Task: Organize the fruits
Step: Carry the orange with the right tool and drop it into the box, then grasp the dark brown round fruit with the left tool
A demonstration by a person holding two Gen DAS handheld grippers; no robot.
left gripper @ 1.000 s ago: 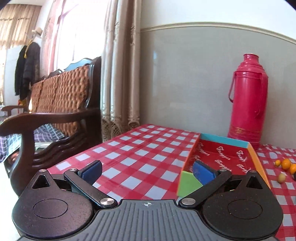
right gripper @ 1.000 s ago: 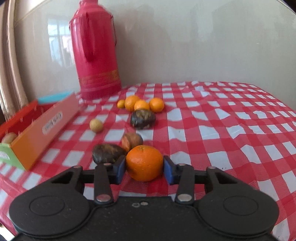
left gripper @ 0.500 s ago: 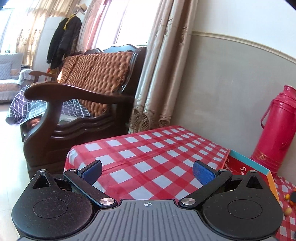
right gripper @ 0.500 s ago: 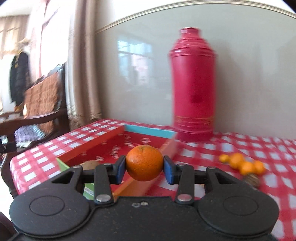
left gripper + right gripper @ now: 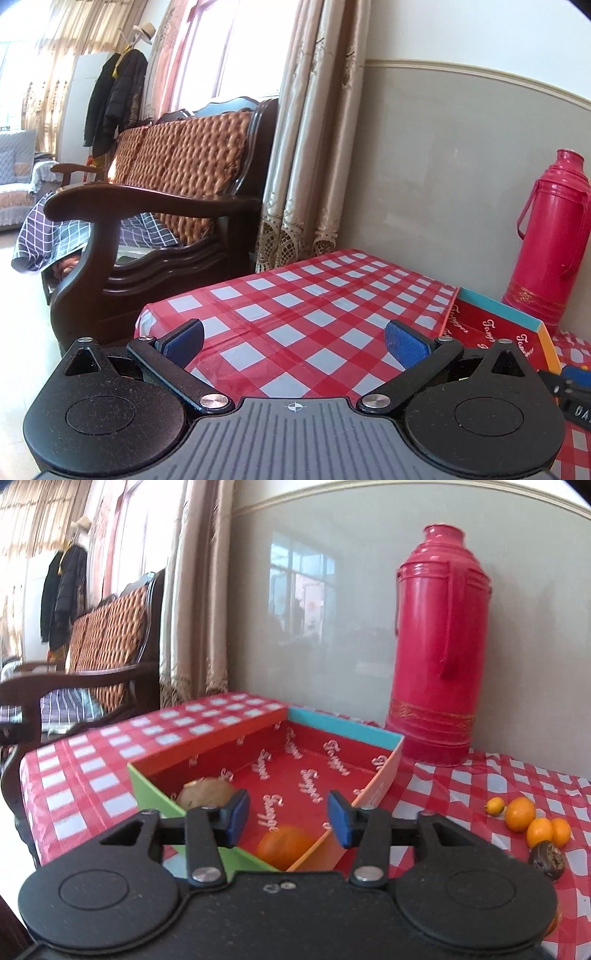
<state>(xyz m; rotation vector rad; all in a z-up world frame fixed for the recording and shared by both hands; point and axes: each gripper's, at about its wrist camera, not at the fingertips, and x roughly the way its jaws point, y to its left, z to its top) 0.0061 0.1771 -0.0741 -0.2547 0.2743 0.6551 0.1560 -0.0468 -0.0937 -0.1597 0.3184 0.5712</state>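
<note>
Now the right gripper (image 5: 287, 814) gapes wide above the orange (image 5: 284, 845) in the box (image 5: 343, 729); the left gripper (image 5: 293, 341) gapes too.

Bright daylight, blown-out windows, typical fisheye warp

Your light pours in from the window (image 5: 240, 48) behind the curtains (image 5: 314, 147), clipped to pure white in both views. You get heavy bending at the edges, with black corners in the top right. The orange (image 5: 286, 845) in the box (image 5: 207, 749) is smeared with motion blur, and the tablecloth (image 5: 92, 768) squares behind it look soft. The wall panel (image 5: 332, 635) mirrors a window, a mild glare.
</note>
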